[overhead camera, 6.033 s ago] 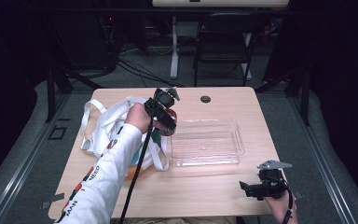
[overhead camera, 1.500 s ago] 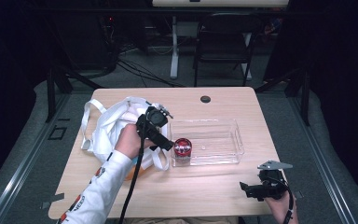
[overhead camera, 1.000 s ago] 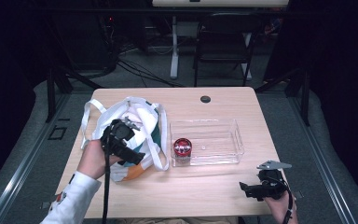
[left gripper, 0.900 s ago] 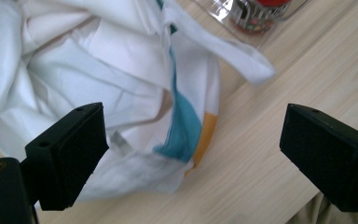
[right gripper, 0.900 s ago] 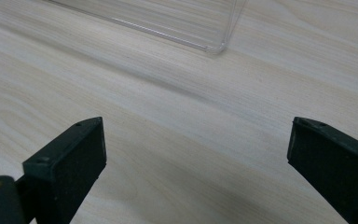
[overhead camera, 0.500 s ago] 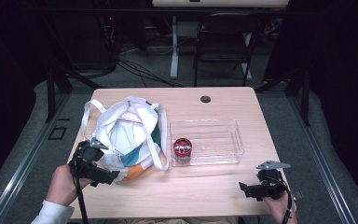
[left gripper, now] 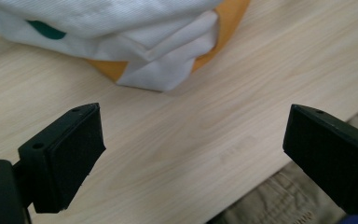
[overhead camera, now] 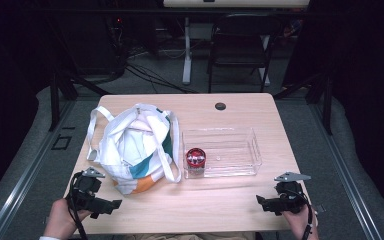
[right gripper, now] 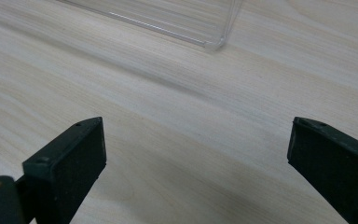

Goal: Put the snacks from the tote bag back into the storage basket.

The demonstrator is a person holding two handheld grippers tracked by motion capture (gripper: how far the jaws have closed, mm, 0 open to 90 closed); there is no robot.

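Dark floor, cables and a black chair (overhead camera: 240, 52) lie beyond the pale wooden table (overhead camera: 230, 195). On the table's left half slumps a white cloth bag (overhead camera: 132, 145) with teal and orange patches, its mouth open and its straps spread over the wood; one strap lies just beside a clear plastic tray (overhead camera: 230, 150). Inside the tray's left end stands a small jar with a red lid (overhead camera: 195, 159). A small dark disc (overhead camera: 220, 106) sits near the far edge of the table.

At the near left corner a hand holds the left tongs (overhead camera: 111, 205), just below the bag's orange corner and apart from it. In the left gripper view its jaws stand wide apart over bare wood, gripping nothing. At the near right corner the right tongs (overhead camera: 260, 202) point leftward, near the tray's front corner without touching it; its jaws are likewise wide and empty.
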